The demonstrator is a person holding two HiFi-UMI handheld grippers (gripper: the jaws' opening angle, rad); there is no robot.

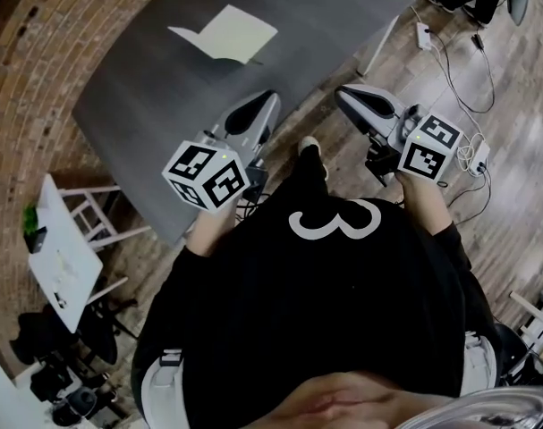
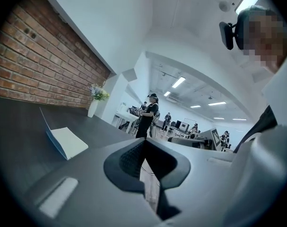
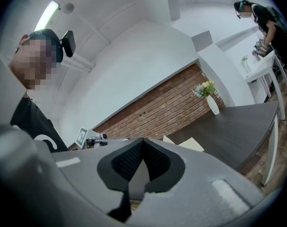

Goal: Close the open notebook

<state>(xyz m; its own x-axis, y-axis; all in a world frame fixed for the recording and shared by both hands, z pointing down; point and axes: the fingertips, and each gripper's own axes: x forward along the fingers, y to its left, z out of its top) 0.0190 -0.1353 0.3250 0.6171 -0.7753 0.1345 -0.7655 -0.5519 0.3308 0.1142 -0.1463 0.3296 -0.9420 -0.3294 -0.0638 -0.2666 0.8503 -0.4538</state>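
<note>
The open notebook (image 1: 228, 34) lies on the far part of a dark grey table (image 1: 155, 105), pale pages up and one cover raised. In the left gripper view the notebook (image 2: 68, 142) sits ahead and to the left, its blue cover standing upright. The right gripper view catches only a part of the notebook (image 3: 189, 144) beyond the jaws. My left gripper (image 1: 271, 96) hovers at the table's near edge, well short of the notebook, shut and holding nothing. My right gripper (image 1: 343, 92) hangs over the wooden floor beside the table, also shut and holding nothing.
A white vase of flowers (image 2: 97, 98) stands at the table's far end by the brick wall. A small white side table (image 1: 63, 248) stands left of me. Cables and a power strip (image 1: 472, 155) lie on the floor at right. People (image 2: 148, 115) stand in the room behind.
</note>
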